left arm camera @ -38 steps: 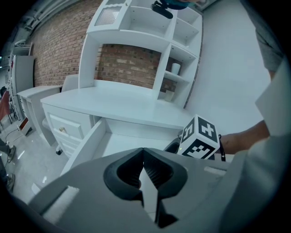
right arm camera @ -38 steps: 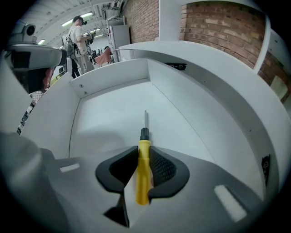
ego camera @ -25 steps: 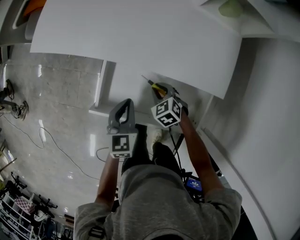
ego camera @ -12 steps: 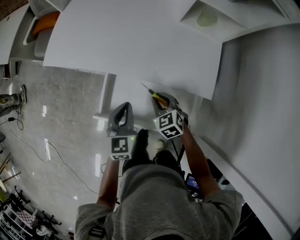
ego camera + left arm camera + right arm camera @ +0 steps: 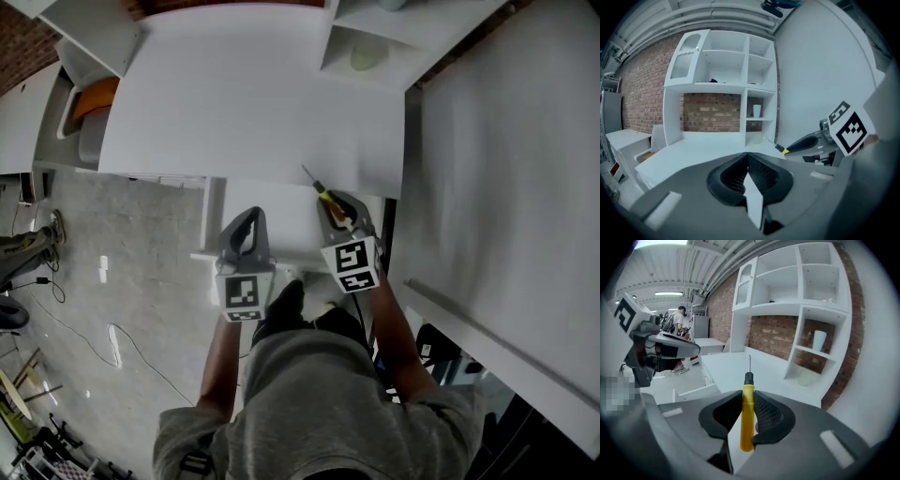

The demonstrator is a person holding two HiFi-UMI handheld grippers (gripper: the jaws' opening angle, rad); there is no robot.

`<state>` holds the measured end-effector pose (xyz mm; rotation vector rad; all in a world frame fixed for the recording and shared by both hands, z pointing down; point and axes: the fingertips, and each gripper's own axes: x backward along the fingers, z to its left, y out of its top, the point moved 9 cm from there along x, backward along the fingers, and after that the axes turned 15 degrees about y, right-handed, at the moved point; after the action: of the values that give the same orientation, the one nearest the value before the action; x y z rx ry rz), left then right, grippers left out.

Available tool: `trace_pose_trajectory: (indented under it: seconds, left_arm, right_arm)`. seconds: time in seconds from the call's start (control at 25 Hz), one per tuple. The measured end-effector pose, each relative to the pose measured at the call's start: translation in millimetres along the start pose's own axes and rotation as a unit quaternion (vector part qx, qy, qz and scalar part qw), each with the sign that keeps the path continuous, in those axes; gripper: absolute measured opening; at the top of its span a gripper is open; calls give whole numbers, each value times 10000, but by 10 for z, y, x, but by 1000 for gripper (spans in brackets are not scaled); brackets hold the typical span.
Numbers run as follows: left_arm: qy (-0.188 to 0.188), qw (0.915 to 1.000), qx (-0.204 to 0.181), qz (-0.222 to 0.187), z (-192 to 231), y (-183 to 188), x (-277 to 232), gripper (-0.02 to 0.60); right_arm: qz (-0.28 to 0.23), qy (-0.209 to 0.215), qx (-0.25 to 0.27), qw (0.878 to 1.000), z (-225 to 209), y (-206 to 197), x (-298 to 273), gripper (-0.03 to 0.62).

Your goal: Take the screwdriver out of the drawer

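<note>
My right gripper (image 5: 749, 394) is shut on the yellow-handled screwdriver (image 5: 746, 414), whose black collar and thin metal shaft stick out ahead of the jaws. In the head view the right gripper (image 5: 337, 202) holds the screwdriver (image 5: 322, 194) at the white desk's front edge, above the open white drawer (image 5: 202, 255). The left gripper (image 5: 251, 215) hangs beside it on the left, over the drawer. From the left gripper view, the left gripper (image 5: 747, 157) has its pads meeting with nothing between them, and the screwdriver (image 5: 786, 149) shows at the right.
A broad white desk top (image 5: 253, 103) lies ahead, with a white shelf unit (image 5: 806, 310) on it at the back right holding a cup (image 5: 819, 340). An orange object (image 5: 94, 94) sits in a bin at the far left. A white wall (image 5: 506, 187) runs along the right.
Both grippers have risen from the drawer toward desk height, the right one carrying the screwdriver up with it. The shelf unit has come into view.
</note>
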<state>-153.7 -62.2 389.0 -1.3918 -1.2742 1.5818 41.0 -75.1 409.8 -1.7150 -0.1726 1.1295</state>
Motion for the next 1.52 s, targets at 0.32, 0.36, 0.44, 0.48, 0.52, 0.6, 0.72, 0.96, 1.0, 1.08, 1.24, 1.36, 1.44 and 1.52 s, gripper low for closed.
trace_pose_trajectory:
  seconds: [0.32, 0.36, 0.44, 0.48, 0.52, 0.6, 0.72, 0.96, 1.0, 1.08, 1.24, 1.36, 1.44, 1.52]
  left_arm:
    - [-386, 9982, -189, -408, -317, 348, 143, 12]
    - [-429, 9979, -212, -446, -348, 381, 162, 12]
    - [-507, 9970, -268, -512, -412, 433, 206, 12]
    - [-540, 9967, -292, -537, -444, 452, 233, 12]
    - [-570, 9963, -310, -556, -474, 469, 264, 12]
    - [-632, 9957, -340, -589, -533, 504, 326, 12]
    - [-749, 9942, -409, -655, -612, 570, 404, 12]
    - [-827, 9923, -466, -791, -730, 653, 581, 12]
    - [-861, 9919, -476, -804, -751, 659, 605, 12]
    - [-914, 9912, -495, -816, -785, 662, 660, 12]
    - [-939, 9911, -557, -758, -820, 612, 773, 12]
    - [-942, 9915, -560, -702, -858, 573, 828, 12]
    - [-953, 9915, -557, -694, -899, 554, 845, 12]
    - [-970, 9910, -568, -721, -934, 554, 851, 12]
  right_arm:
    - [-840, -689, -341, 9935, -23, 136, 760, 81]
    - [-912, -748, -363, 9924, -17, 145, 838, 81]
    - [-1031, -856, -405, 9902, -7, 148, 990, 81]
    - [-1087, -908, -425, 9890, 0, 142, 1063, 81]
    - [-1144, -954, -443, 9879, 9, 134, 1133, 81]
    - [-1262, -1035, -472, 9855, 36, 116, 1266, 81]
    - [-1411, -1172, -491, 9818, 100, 85, 1437, 81]
    - [-1558, -1362, -526, 9769, 256, -43, 1730, 81]
    - [-1568, -1396, -534, 9763, 277, -73, 1777, 81]
    - [-1565, -1459, -536, 9754, 313, -134, 1869, 81]
    - [-1539, -1561, -558, 9741, 386, -262, 2033, 81]
    - [-1522, -1623, -593, 9731, 431, -354, 2122, 81]
    - [-1521, -1642, -628, 9726, 438, -413, 2160, 81]
    - [-1526, -1651, -635, 9723, 436, -445, 2178, 81]
